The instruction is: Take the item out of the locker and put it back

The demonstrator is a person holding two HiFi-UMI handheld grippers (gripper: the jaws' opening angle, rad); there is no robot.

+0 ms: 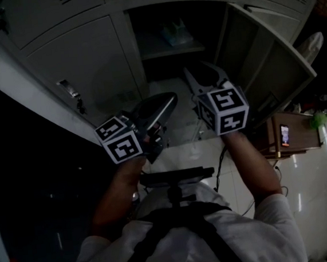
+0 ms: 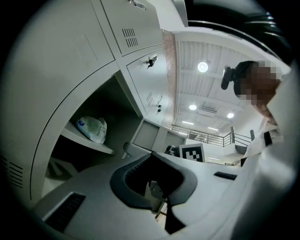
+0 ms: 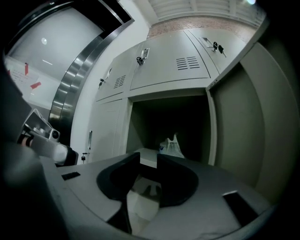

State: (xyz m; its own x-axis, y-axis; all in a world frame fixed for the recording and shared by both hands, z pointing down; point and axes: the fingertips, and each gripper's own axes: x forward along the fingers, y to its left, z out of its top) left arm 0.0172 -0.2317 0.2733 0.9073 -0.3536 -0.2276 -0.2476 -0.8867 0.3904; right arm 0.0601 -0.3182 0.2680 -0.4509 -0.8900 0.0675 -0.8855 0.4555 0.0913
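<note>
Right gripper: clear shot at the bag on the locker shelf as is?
Likely yes: the locker door stands open and the right gripper points straight at the bag, with nothing between them. Its fingers are apart, empty.

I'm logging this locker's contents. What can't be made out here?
What the translucent white plastic bag holds: small and dim in every view.
Under the shelf of the open grey metal locker: dark in the left gripper view, partly covered by the right gripper in the head view.
</note>
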